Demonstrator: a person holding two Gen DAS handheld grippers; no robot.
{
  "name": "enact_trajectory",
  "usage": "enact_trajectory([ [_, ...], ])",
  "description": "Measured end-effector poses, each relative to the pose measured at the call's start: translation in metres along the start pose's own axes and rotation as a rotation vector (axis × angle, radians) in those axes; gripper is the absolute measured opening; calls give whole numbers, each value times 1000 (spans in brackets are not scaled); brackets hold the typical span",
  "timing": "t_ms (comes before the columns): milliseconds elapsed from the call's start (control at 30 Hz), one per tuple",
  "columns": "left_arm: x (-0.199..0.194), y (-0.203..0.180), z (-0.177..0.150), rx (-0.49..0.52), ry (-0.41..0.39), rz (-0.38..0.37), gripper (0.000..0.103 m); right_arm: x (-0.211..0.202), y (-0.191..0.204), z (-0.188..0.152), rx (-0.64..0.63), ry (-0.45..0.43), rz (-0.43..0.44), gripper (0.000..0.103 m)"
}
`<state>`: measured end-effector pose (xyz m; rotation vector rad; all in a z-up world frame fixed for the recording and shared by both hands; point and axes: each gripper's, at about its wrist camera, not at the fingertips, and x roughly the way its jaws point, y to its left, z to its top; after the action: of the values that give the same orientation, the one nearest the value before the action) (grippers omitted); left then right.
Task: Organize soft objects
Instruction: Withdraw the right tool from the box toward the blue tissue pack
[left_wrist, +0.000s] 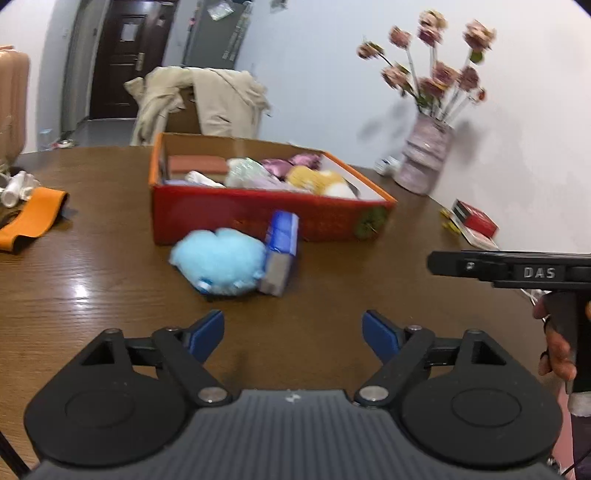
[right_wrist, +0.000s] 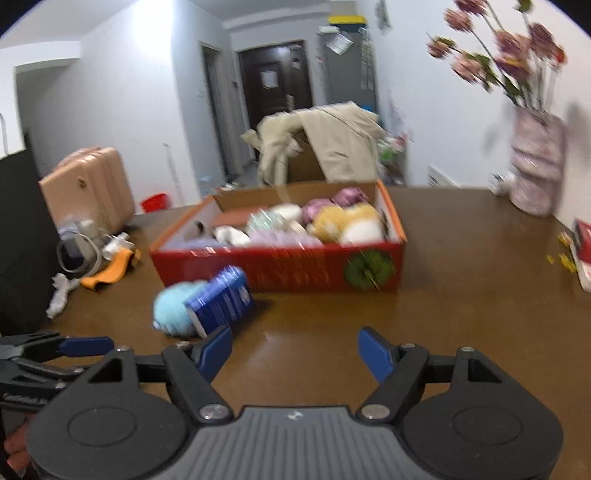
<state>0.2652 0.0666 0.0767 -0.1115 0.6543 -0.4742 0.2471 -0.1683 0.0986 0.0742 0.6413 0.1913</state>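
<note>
A brown wooden table (left_wrist: 92, 266) carries everything here, and against the white wall at its far side stands a pinkish vase (left_wrist: 424, 155) of dried flowers. Near the middle of the table sits an open red cardboard box (left_wrist: 266, 218) with an orange rim and a green round emblem at its front corner; any print on its front is too blurred to read. Inside the box lie soft things packed together: a yellow and white plush (left_wrist: 317, 181), purple bundles (left_wrist: 291, 164) and a pale green packet (left_wrist: 245, 171). Just in front of the box, on the bare table, a light blue plush toy (left_wrist: 218, 260) lies touching a blue tissue pack (left_wrist: 280, 251) that leans against it; the pack's lettering cannot be made out. An orange band (left_wrist: 33, 218) rests at the table's left side and a small red box (left_wrist: 476, 221) by the wall at the right. The left gripper (left_wrist: 293, 334) hovers over the table short of the toy, its blue fingers (left_wrist: 207, 334) well apart with nothing between them. The right gripper (right_wrist: 295, 354) likewise has its fingers (right_wrist: 376, 354) spread wide and empty; seen from the left wrist view, its black body reads "DAS", with a hand (left_wrist: 557, 354) on its handle.
</note>
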Motion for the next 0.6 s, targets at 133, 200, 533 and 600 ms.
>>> enact_trajectory([
  [133, 14, -11, 17, 61, -46, 29, 78, -4, 1, -6, 22, -19, -16, 74],
  [200, 26, -12, 30, 80, -68, 44, 73, -5, 2, -4, 24, -36, -15, 74],
  [533, 90, -12, 44, 176, -30, 6, 22, 26, -3, 13, 29, -37, -19, 72],
  [600, 86, -18, 41, 184, -16, -37, 22, 30, -7, 14, 32, -32, -41, 72],
])
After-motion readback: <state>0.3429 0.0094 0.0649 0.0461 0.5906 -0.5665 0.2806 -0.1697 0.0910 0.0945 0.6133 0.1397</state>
